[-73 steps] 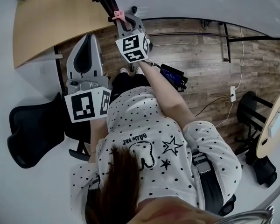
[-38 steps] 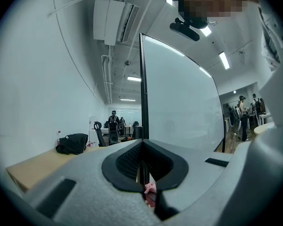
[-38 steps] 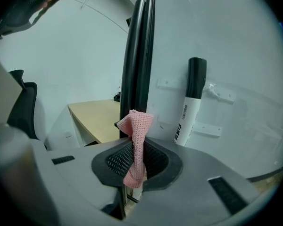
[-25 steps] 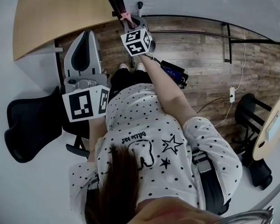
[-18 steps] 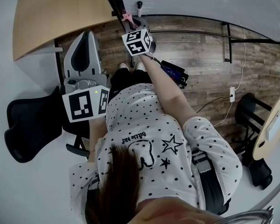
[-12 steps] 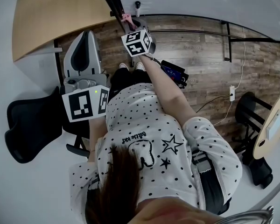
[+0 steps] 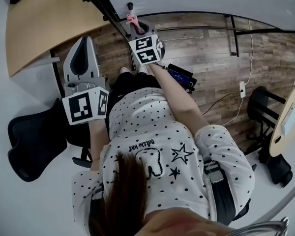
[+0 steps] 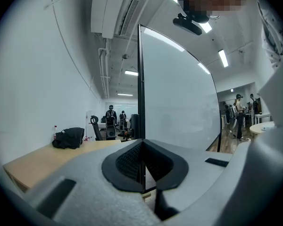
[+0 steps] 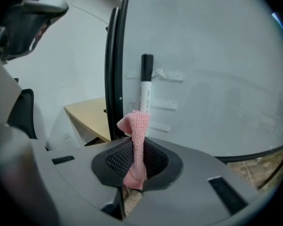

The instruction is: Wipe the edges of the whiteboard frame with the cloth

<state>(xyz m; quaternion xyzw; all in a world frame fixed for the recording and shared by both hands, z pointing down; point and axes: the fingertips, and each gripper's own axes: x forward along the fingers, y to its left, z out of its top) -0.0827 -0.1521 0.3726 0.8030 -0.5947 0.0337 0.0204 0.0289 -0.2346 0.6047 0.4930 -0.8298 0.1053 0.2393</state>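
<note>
The whiteboard (image 9: 212, 79) stands upright in front of me, its black frame (image 9: 114, 79) running up its left edge. A pink cloth (image 9: 136, 145) sticks up from my right gripper (image 9: 134, 171), which is shut on it; the cloth's tip sits just right of the frame, close to a black-capped marker (image 9: 146, 84) on the board. From the head view the cloth (image 7: 133, 19) and right gripper (image 7: 136, 26) are beside the frame (image 7: 105, 9). My left gripper (image 7: 83, 39) is held lower left, away from the board. It (image 8: 142, 166) is shut and empty, and points at the frame edge (image 8: 140, 79).
A curved wooden desk (image 7: 44, 18) lies left of the board with a black bag (image 8: 68, 136) on it. A black chair (image 7: 32, 141) stands behind my left side. Cables and a plug (image 7: 243, 90) cross the wood floor, and a round table (image 7: 287, 124) is at the right. People (image 8: 111, 119) stand far off.
The head view has shifted. My right gripper and cloth now sit slightly right of the black frame bar instead of against it. The left gripper has hardly moved.
</note>
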